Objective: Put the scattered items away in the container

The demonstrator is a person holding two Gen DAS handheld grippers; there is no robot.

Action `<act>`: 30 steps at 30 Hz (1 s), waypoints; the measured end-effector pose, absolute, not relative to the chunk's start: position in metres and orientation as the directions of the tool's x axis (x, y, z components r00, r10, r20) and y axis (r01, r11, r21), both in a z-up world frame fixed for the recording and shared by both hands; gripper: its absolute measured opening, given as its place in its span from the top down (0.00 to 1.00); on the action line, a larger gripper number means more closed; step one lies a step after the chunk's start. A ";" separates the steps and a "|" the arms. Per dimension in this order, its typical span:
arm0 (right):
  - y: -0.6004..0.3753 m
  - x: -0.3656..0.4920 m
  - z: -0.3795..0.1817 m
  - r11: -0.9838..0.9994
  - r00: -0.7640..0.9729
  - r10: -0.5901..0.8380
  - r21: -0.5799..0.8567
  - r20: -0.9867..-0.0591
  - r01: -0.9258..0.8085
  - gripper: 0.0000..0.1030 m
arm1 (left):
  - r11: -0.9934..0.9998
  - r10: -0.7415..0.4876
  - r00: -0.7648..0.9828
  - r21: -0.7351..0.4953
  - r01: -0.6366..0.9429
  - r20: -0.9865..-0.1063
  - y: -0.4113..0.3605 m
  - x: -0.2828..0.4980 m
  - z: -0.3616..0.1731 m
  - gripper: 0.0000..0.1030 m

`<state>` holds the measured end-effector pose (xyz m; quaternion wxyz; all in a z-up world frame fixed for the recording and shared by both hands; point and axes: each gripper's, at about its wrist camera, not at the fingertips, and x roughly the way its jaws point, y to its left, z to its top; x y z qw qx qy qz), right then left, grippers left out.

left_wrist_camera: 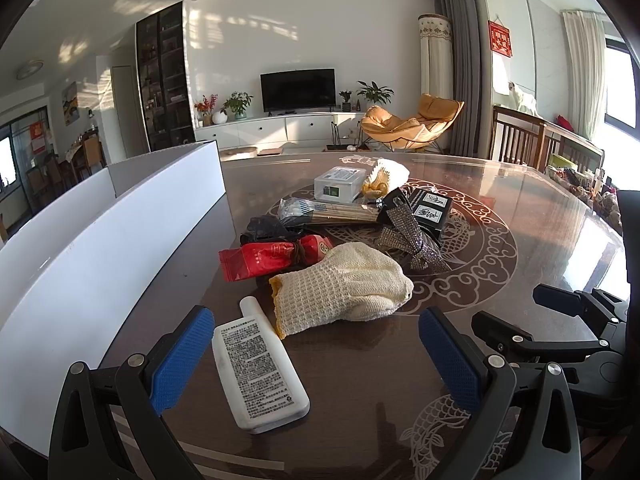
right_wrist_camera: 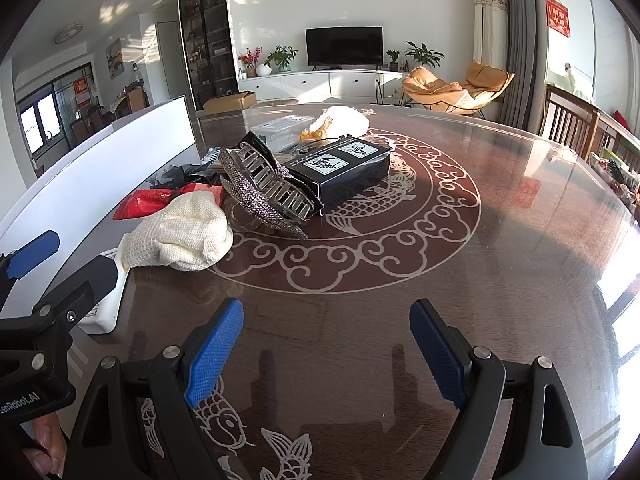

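The left gripper [left_wrist_camera: 316, 360] hovers low over the dark glass-topped counter [left_wrist_camera: 520, 240], jaws wide, holding nothing. A flat white plastic bottle [left_wrist_camera: 260, 376] with small, unreadable print lies between its blue pads. Just beyond the bottle rests a cream knitted glove [left_wrist_camera: 340, 286]; behind the glove lie a red foil packet [left_wrist_camera: 260, 258], a rhinestone hair claw clip [left_wrist_camera: 412, 240] and a black box with two white labels [left_wrist_camera: 432, 208]. The tall white cardboard container [left_wrist_camera: 120, 224] stands left of the bottle. The right gripper [right_wrist_camera: 326, 344], right of the bottle, has its jaws wide and empty. Part of a hand [right_wrist_camera: 44, 448] shows beneath a handle reading "enRobot.AI".
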<state>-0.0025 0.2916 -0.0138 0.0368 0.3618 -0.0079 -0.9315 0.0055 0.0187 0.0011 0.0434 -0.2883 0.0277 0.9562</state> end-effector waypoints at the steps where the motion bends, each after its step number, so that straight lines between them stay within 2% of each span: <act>1: 0.292 -0.003 -0.014 -0.997 -0.735 -0.074 0.041 -0.674 0.063 0.17 | -0.995 0.067 -0.830 0.030 -0.100 -0.553 0.019 0.005 0.001 0.00; 30: 0.290 -0.003 -0.014 -0.997 -0.728 -0.080 0.042 -0.681 0.070 0.16 | -0.994 0.066 -0.831 0.034 -0.102 -0.553 0.018 0.005 0.001 0.00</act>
